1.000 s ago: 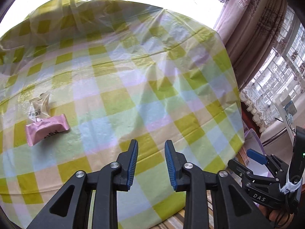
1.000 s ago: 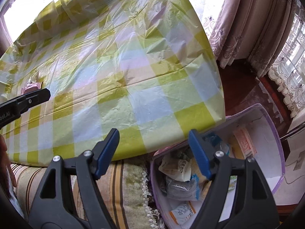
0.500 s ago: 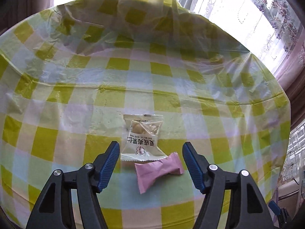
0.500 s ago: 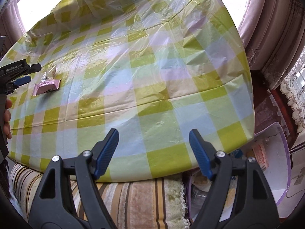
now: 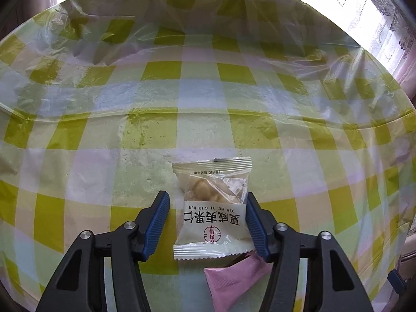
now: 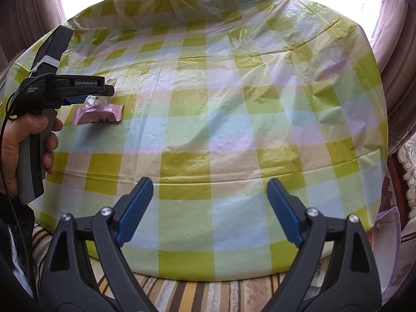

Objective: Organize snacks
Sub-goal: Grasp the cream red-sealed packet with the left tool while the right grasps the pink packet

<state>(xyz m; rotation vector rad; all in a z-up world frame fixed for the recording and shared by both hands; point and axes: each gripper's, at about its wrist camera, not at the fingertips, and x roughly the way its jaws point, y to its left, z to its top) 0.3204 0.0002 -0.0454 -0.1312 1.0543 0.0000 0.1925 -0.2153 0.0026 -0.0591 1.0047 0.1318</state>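
Covering nearly everything in both views, a round table wears a crinkled plastic cloth checked in yellow-green, pale blue and lilac, with a striped fabric showing below its near edge and curtains hanging past its far side. At the left of the right wrist view, a hand grips the grey handle of the left gripper, which points steeply down at the cloth. Its jaws have just been closing and stand part-way apart around a clear nut packet printed with black characters and a red seal; the right blue pad sits against the packet's edge while a gap remains at the left pad, so nothing is clamped. The packet lies flat on the cloth near the table's left side. Just below it, partly under its lower corner, lies a pink wrapped snack, also seen beside the left gripper's tip from the other camera. The right gripper hovers over the near edge of the table, its jaws having just been opening, wide apart with only bare cloth between them.
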